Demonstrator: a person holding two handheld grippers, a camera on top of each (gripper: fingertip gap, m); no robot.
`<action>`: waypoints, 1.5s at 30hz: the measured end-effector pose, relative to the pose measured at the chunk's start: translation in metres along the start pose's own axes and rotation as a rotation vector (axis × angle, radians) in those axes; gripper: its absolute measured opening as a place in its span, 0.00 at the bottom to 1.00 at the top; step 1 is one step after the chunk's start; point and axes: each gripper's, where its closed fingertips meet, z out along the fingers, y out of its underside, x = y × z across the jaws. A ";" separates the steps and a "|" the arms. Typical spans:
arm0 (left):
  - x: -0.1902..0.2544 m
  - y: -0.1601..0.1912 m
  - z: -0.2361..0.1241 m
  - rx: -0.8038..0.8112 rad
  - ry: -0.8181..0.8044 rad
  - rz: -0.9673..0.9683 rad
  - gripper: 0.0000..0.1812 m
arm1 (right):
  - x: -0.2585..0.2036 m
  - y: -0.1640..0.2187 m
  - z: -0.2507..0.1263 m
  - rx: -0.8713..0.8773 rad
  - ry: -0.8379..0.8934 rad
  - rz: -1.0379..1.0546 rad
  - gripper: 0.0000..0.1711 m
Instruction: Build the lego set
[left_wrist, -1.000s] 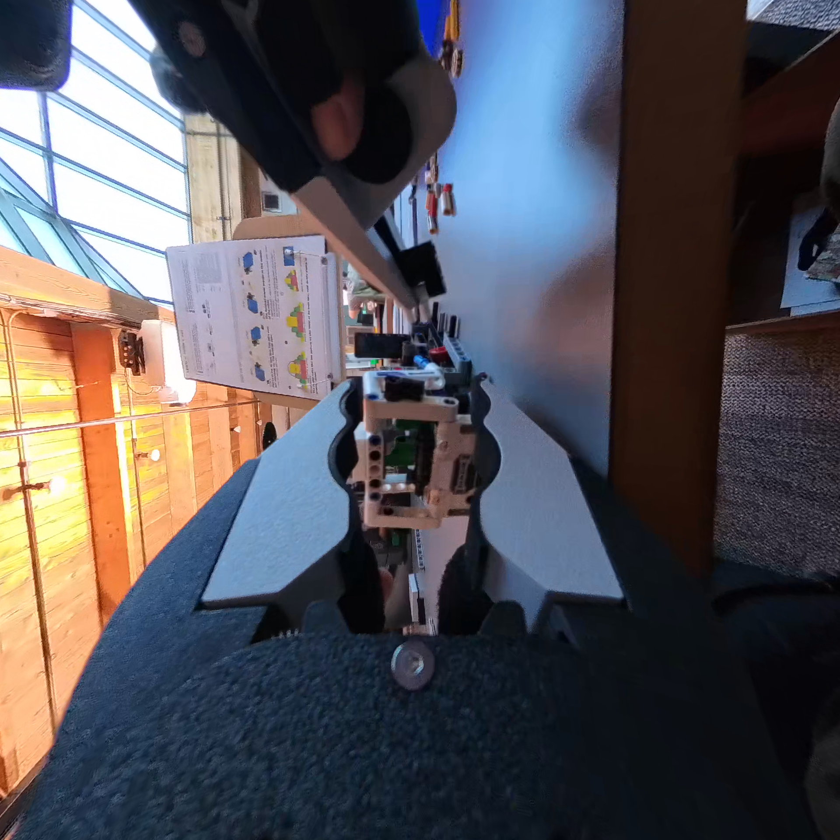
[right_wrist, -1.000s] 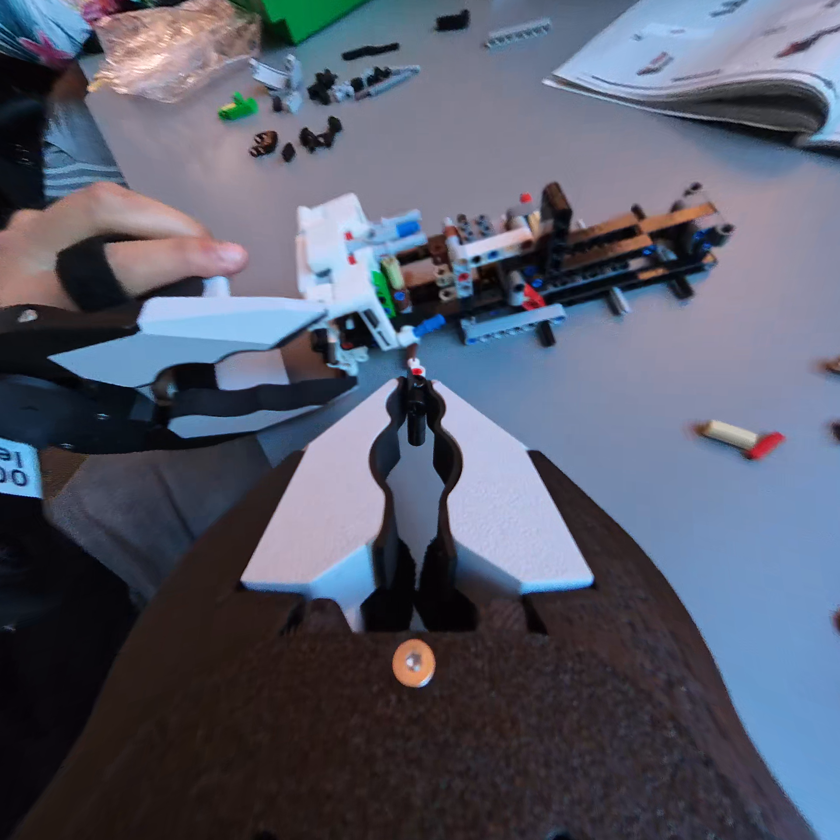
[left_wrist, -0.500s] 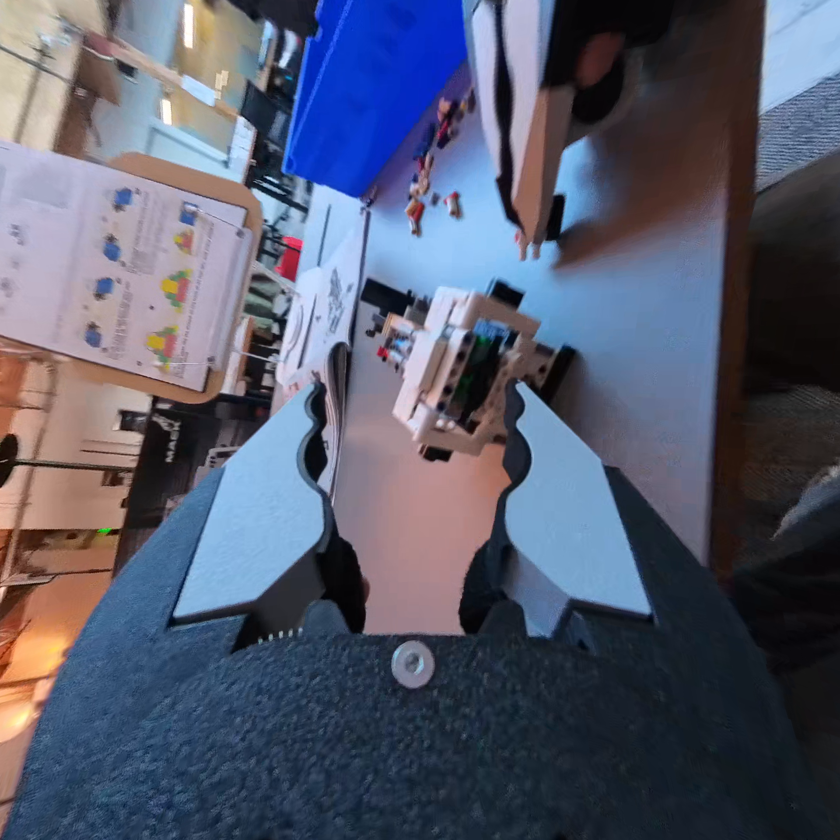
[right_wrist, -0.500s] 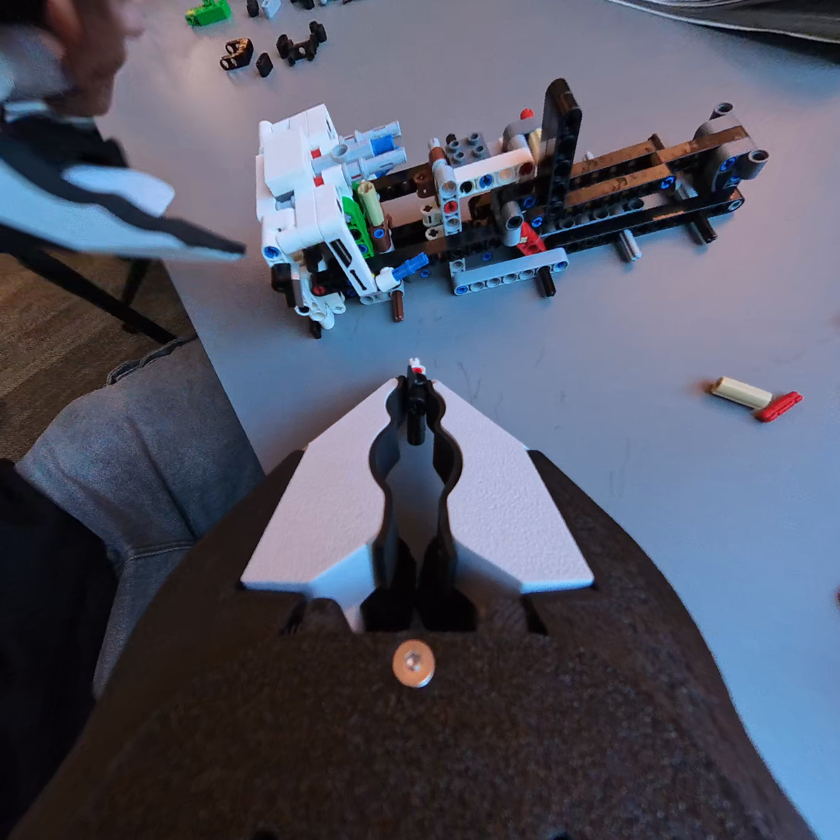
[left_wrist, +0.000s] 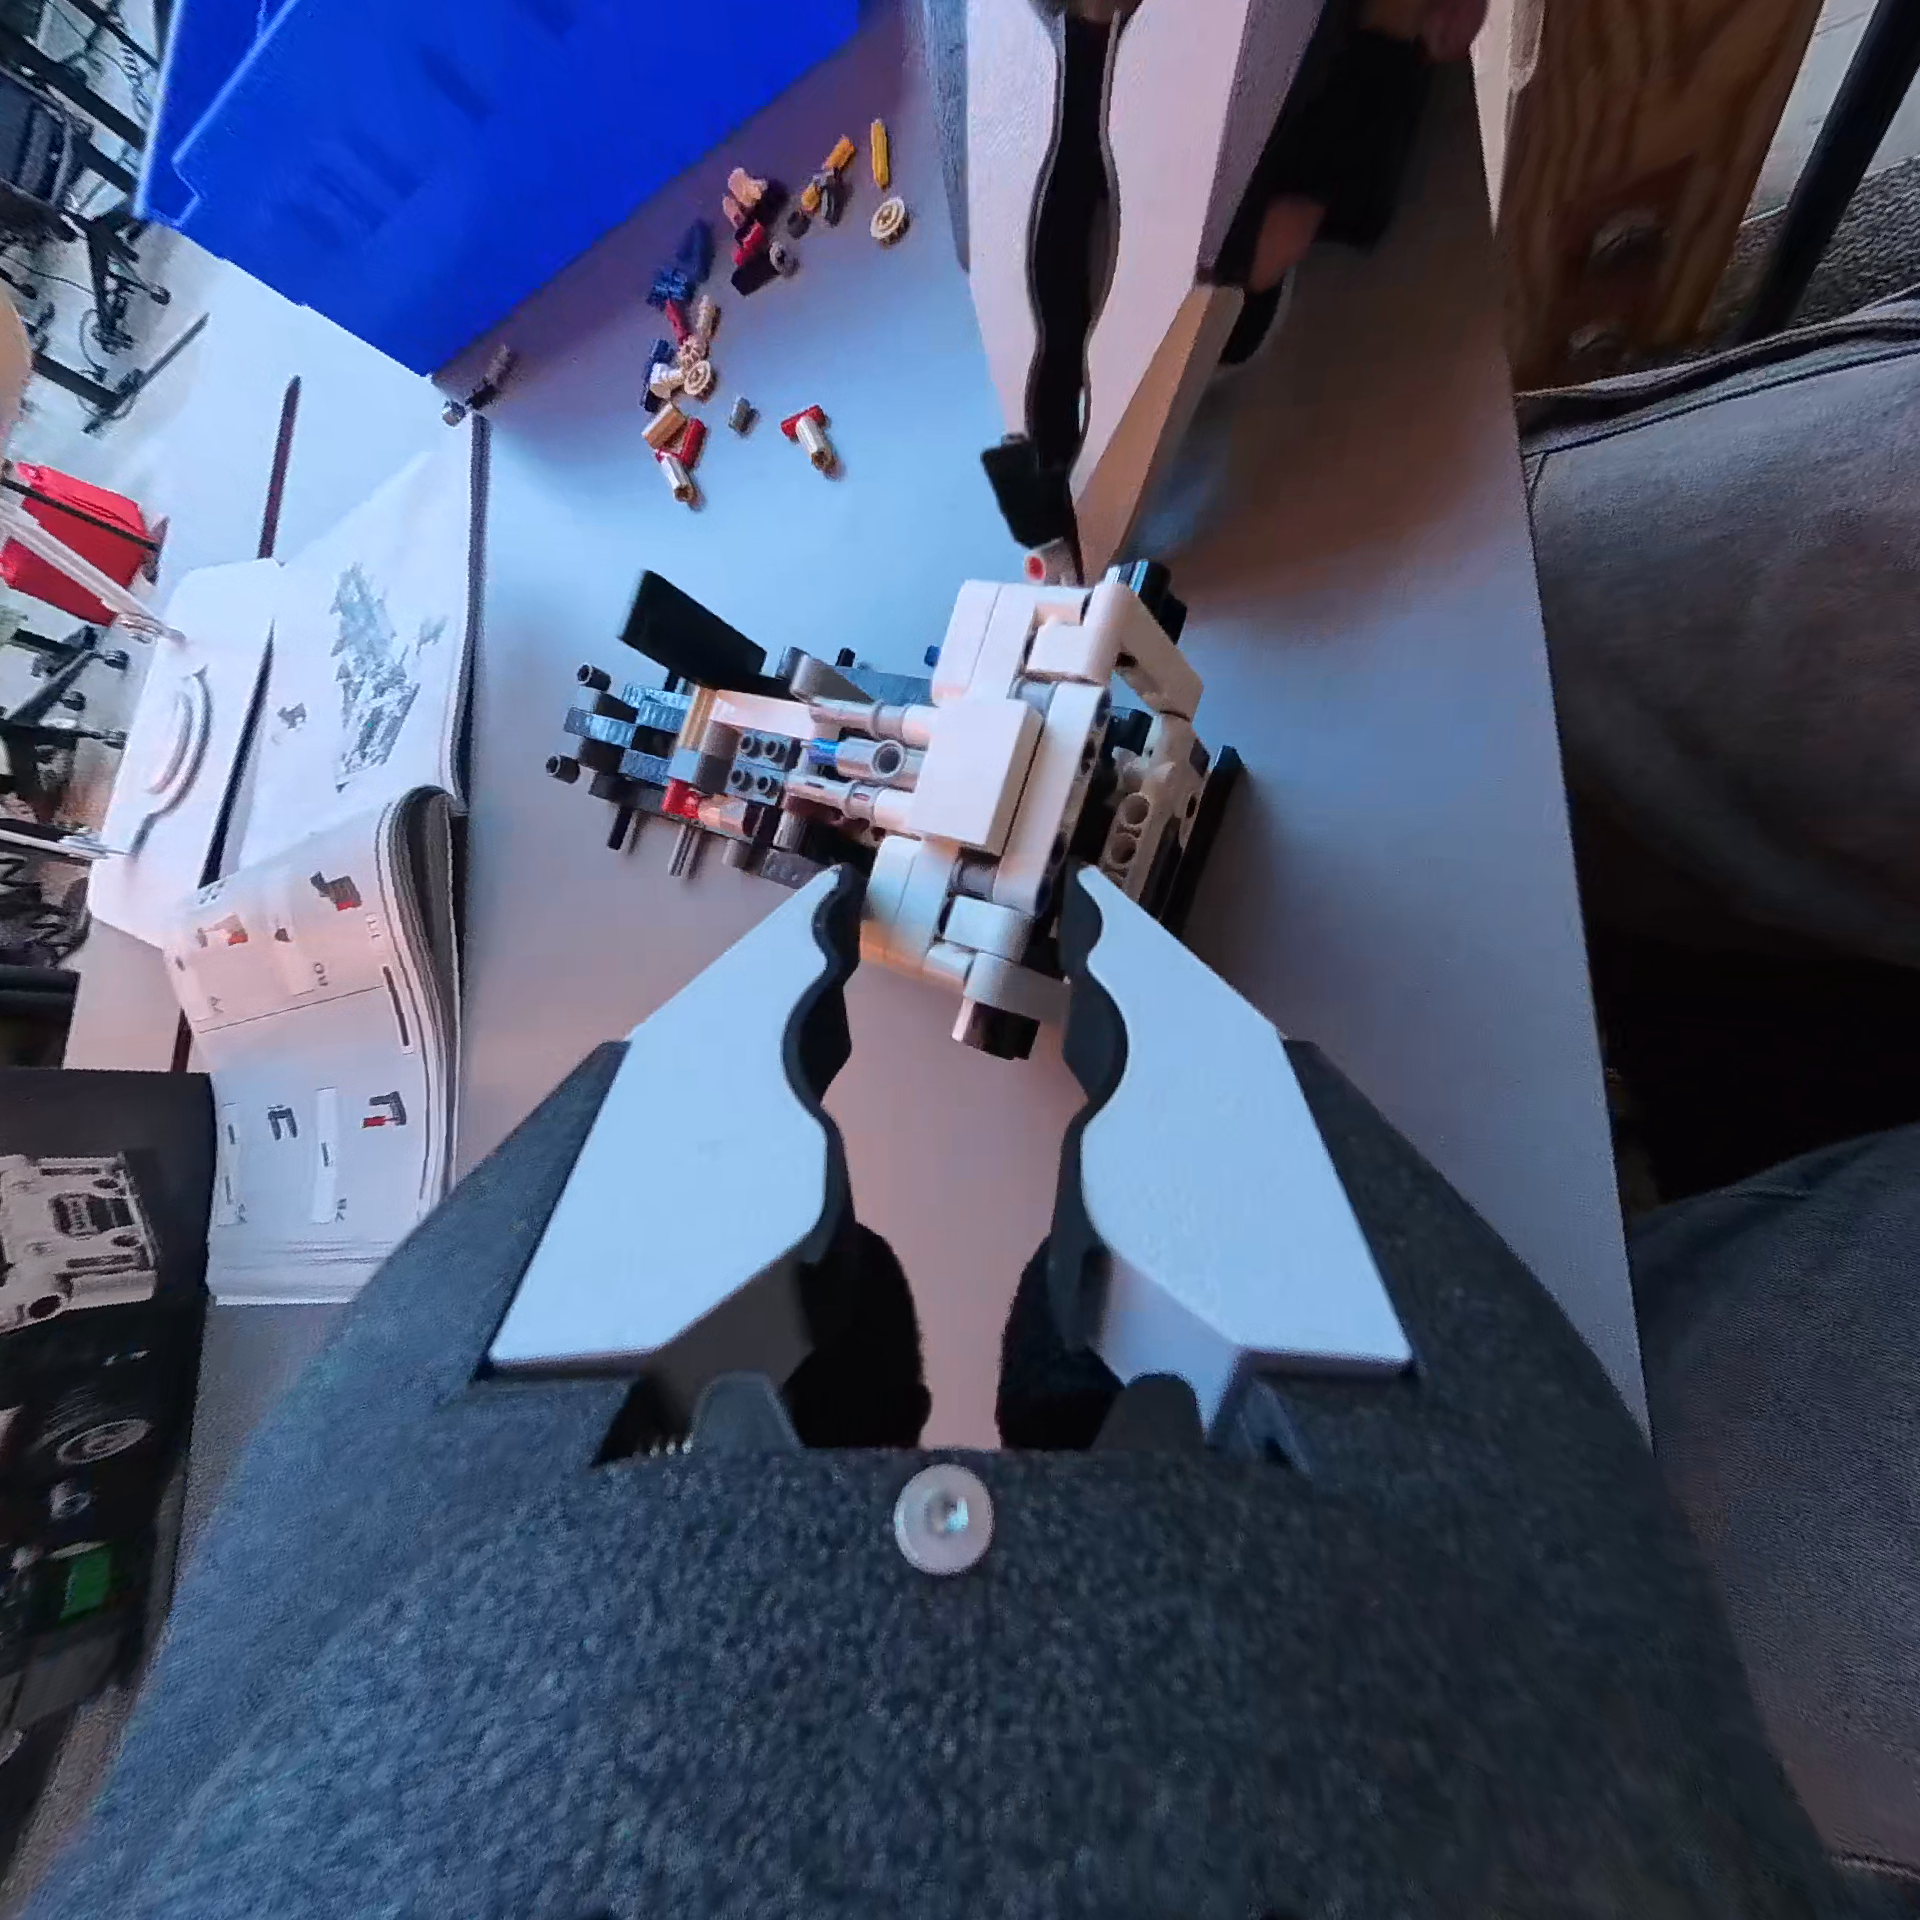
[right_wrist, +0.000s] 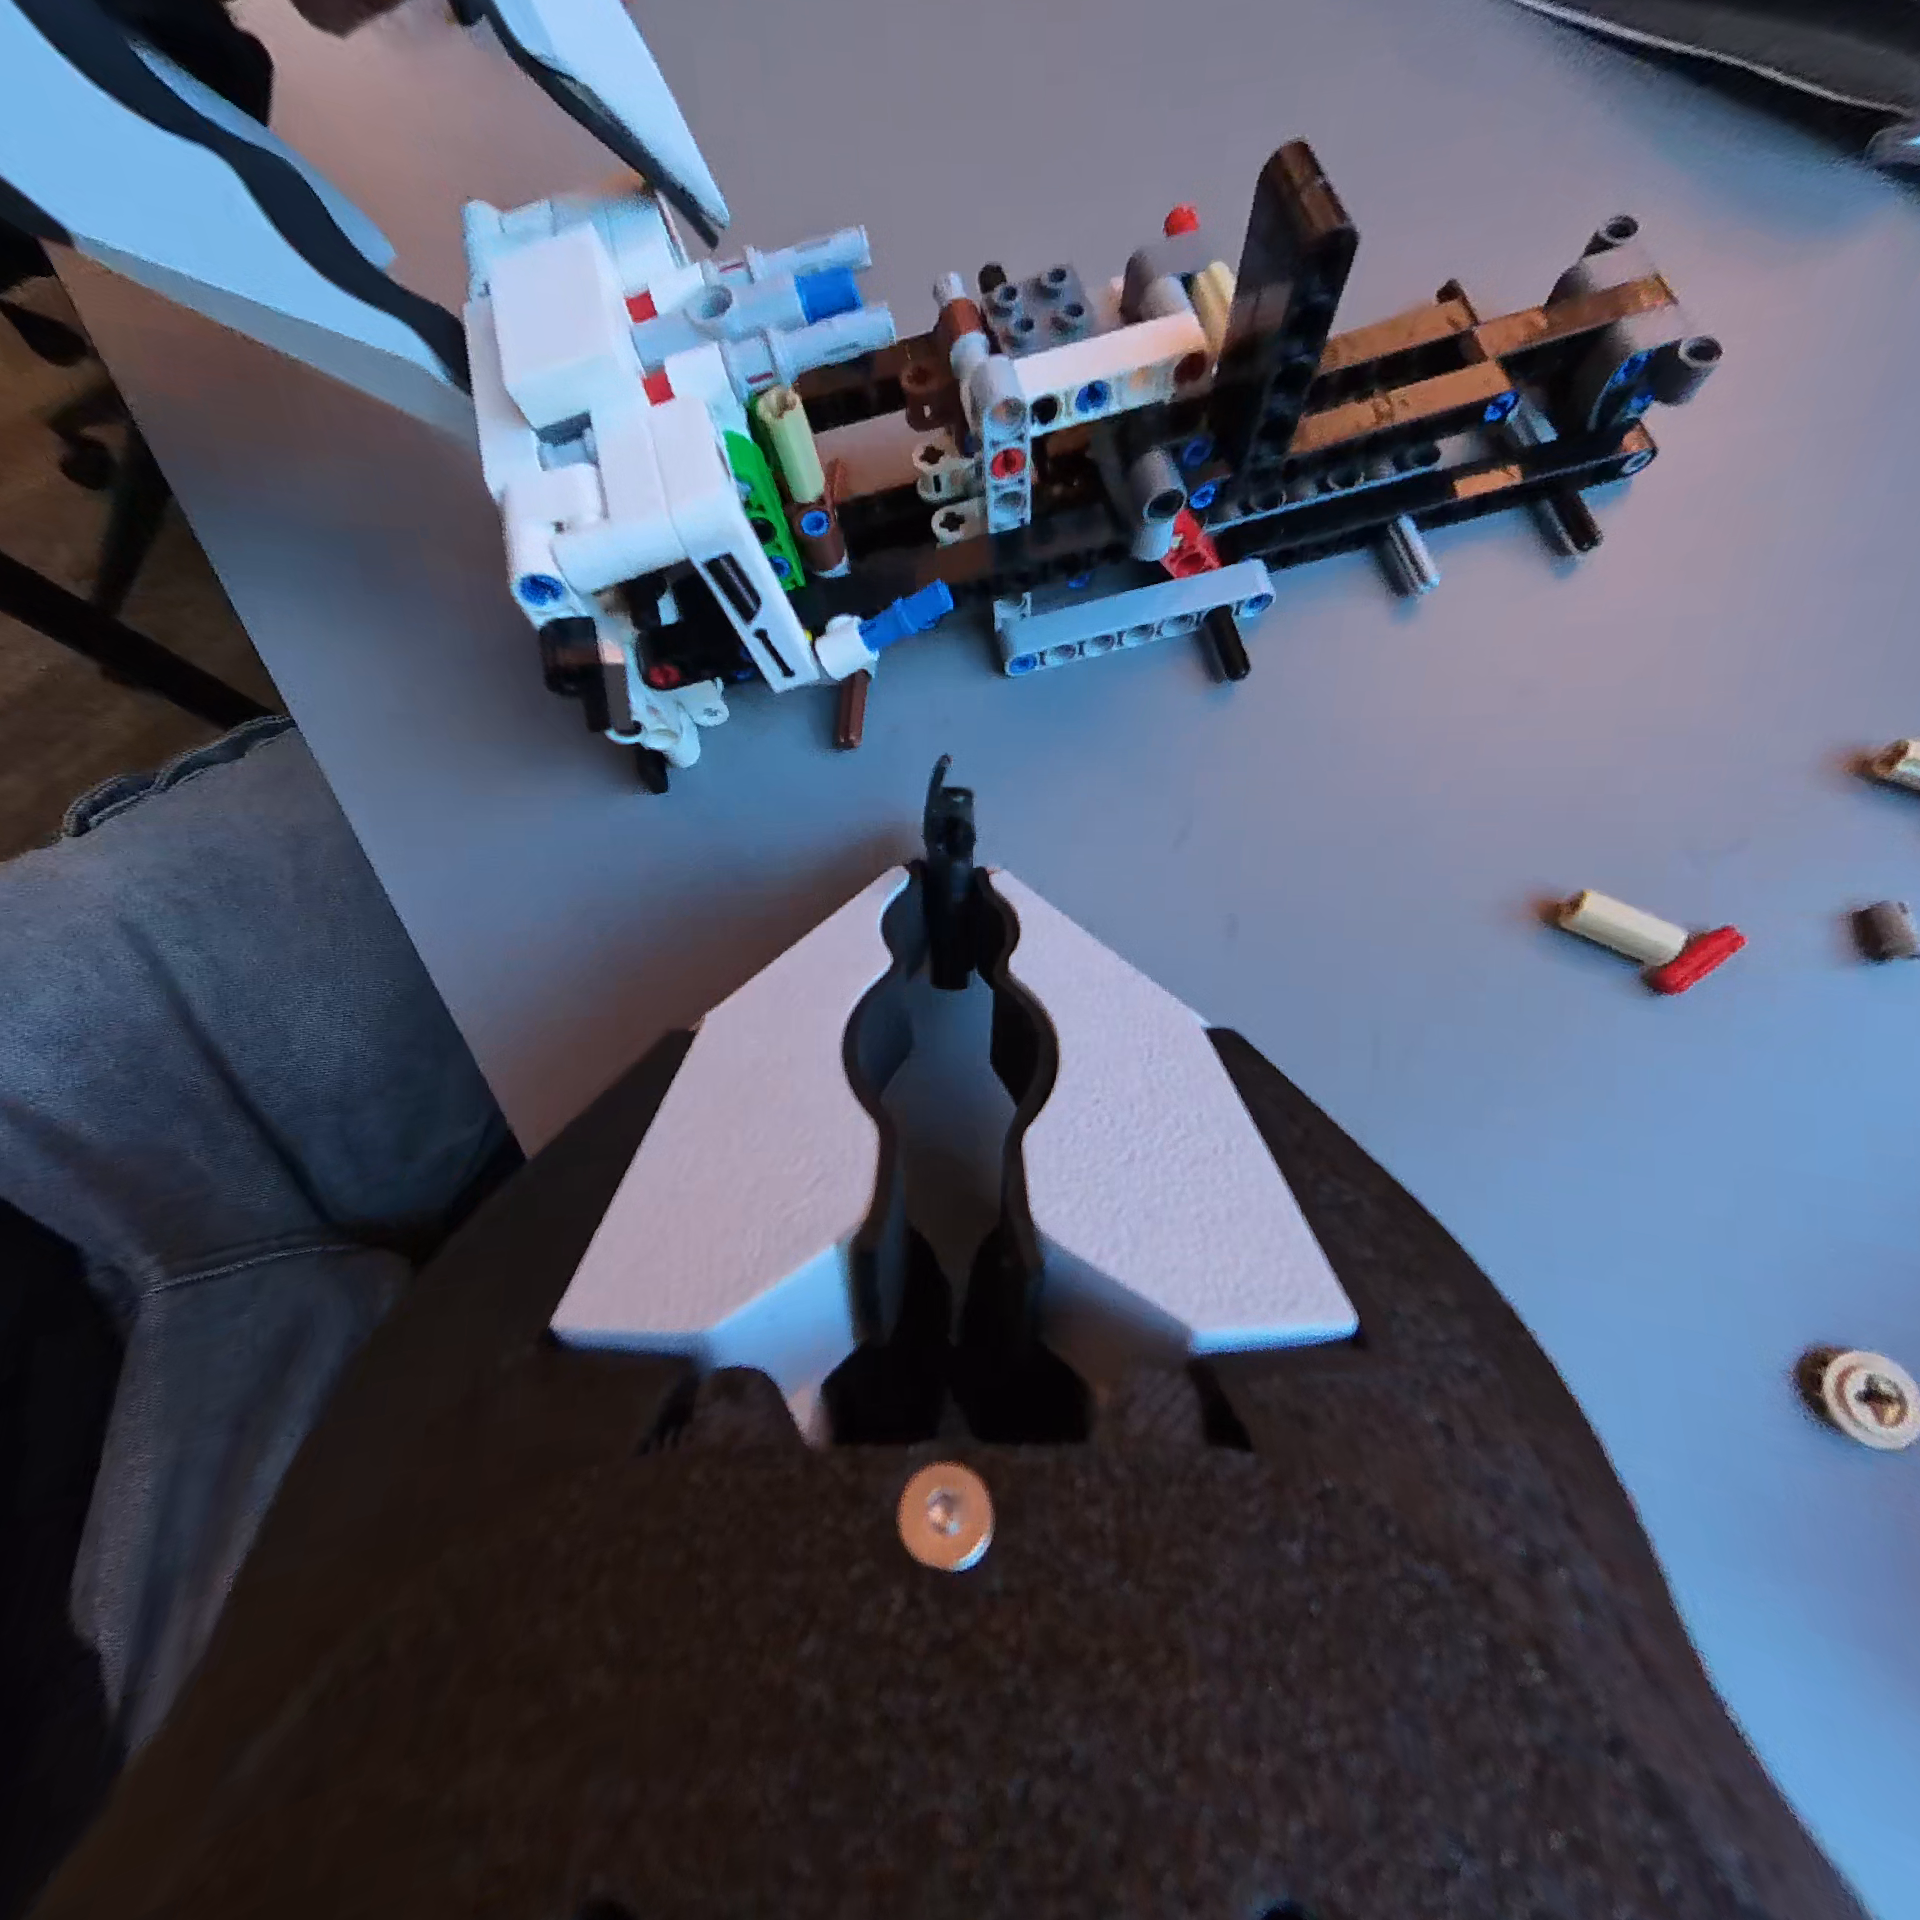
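Since half a second ago the left gripper (left_wrist: 956, 914) has come back in toward the model (left_wrist: 966, 769), so its spread fingers now reach either side of the white cab end; whether they touch it cannot be told. A second ago those fingers were clamped on that same end, with the model lifted off the table. Now the model lies on the grey table (left_wrist: 914, 499), close to the near edge, its long black and brown frame stretching away from the cab. In the right wrist view the model (right_wrist: 935, 457) sits just ahead, white cab to the left, frame running to the right, and the left gripper's white fingers (right_wrist: 623, 114) show at the top left with one tip close over the cab roof. The right gripper (right_wrist: 951, 904) is pressed together on a small black pin (right_wrist: 948, 883), which sticks out past the tips and points toward the model, a short gap away. To the right on the table lie a tan and red pin (right_wrist: 1642, 940), a small brown piece (right_wrist: 1883, 928) and a tan round piece (right_wrist: 1865, 1397). In the left wrist view an open manual (left_wrist: 332, 935) lies left of the model, a scatter of loose pieces (left_wrist: 727, 312) sits farther back, and a blue bin (left_wrist: 468, 145) stands behind them.
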 end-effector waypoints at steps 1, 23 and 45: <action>0.000 0.000 0.000 -0.003 0.007 -0.005 0.20 | 0.001 0.001 -0.001 0.000 0.000 0.009 0.04; -0.016 -0.036 -0.018 0.128 0.045 -0.158 0.19 | -0.048 -0.065 -0.023 0.356 -0.215 -0.013 0.38; -0.012 -0.023 -0.031 -0.127 -0.594 0.393 0.66 | -0.040 -0.125 -0.045 0.327 -0.286 0.317 0.21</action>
